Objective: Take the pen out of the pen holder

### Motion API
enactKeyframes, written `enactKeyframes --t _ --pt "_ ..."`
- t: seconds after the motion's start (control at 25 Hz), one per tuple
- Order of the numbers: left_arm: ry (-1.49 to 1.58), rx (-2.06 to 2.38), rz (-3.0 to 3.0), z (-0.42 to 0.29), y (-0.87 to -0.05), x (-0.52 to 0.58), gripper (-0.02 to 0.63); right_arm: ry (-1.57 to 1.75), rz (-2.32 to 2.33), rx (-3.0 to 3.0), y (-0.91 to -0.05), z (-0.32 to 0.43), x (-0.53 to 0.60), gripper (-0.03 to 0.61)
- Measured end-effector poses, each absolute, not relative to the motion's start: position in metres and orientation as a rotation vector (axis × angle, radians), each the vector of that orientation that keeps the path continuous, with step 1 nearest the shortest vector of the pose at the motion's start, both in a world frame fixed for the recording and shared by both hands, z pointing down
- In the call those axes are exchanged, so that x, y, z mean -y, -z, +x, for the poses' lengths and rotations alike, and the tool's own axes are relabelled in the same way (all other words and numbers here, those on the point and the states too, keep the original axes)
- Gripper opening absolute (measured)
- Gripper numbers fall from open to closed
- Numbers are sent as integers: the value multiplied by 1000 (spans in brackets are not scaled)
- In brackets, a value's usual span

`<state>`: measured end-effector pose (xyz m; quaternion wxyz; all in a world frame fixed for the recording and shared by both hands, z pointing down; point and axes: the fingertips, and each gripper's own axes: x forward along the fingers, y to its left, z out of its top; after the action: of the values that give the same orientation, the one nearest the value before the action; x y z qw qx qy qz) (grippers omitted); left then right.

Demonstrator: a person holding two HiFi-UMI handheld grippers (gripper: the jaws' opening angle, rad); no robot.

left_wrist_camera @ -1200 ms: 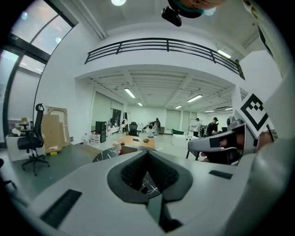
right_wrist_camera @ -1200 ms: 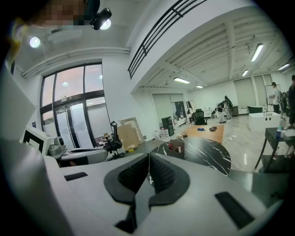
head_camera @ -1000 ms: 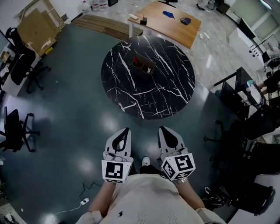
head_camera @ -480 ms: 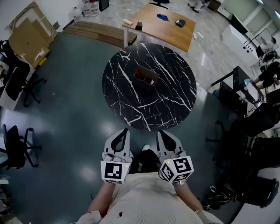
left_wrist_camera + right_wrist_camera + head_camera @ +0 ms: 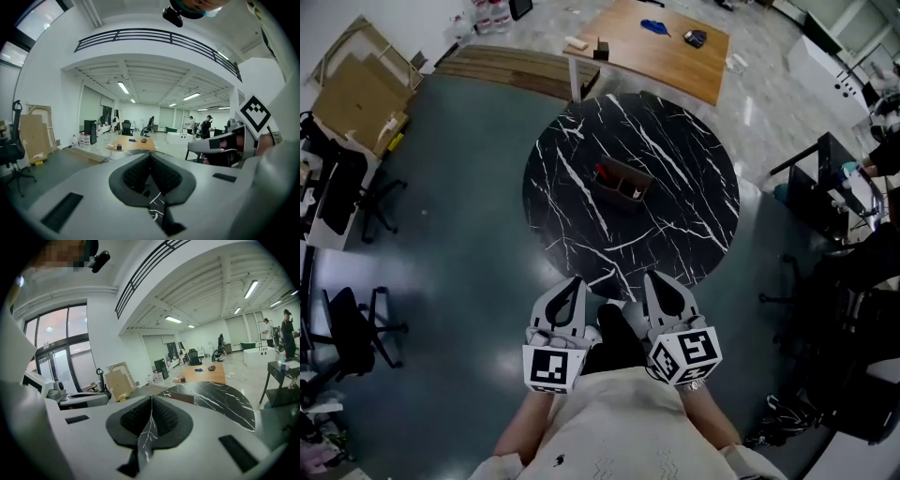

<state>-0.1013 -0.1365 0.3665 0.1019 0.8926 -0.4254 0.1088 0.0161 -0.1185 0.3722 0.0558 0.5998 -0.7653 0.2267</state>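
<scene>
A brown pen holder stands near the middle of the round black marble table; something red, perhaps a pen, shows in its left end. Both grippers are held low in front of the person, short of the table's near edge. My left gripper is shut with nothing in it, its jaws meeting at the tips. My right gripper is shut and empty too. In the right gripper view the pen holder sits just beyond the jaws, on the table.
A wooden table with small items stands behind the round one. Wooden planks and cardboard lie at the back left. Office chairs stand at the left, and a dark desk at the right. People stand far off.
The person has stepped toward the round table, so its near edge now lies just ahead of both grippers. Both grippers stay shut and side by side.
</scene>
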Motion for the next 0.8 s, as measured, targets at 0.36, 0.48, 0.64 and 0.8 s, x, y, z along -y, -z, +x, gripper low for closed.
enactKeyframes --t 0.36,0.48,0.64,0.8 --pt "-371 1271 2638 -64 -383 224 11 -763 1799 2317 -403 53 204 18" --pt "-407 1284 2605 -61 -393 245 11 -765 1784 2323 -406 59 229 18" --pt "-461 1273 2539 -58 -407 263 11 -781 1791 2306 -408 68 243 18" --pt "-507 1218 2538 -51 -423 285 11 -809 1813 2245 -423 74 251 18"
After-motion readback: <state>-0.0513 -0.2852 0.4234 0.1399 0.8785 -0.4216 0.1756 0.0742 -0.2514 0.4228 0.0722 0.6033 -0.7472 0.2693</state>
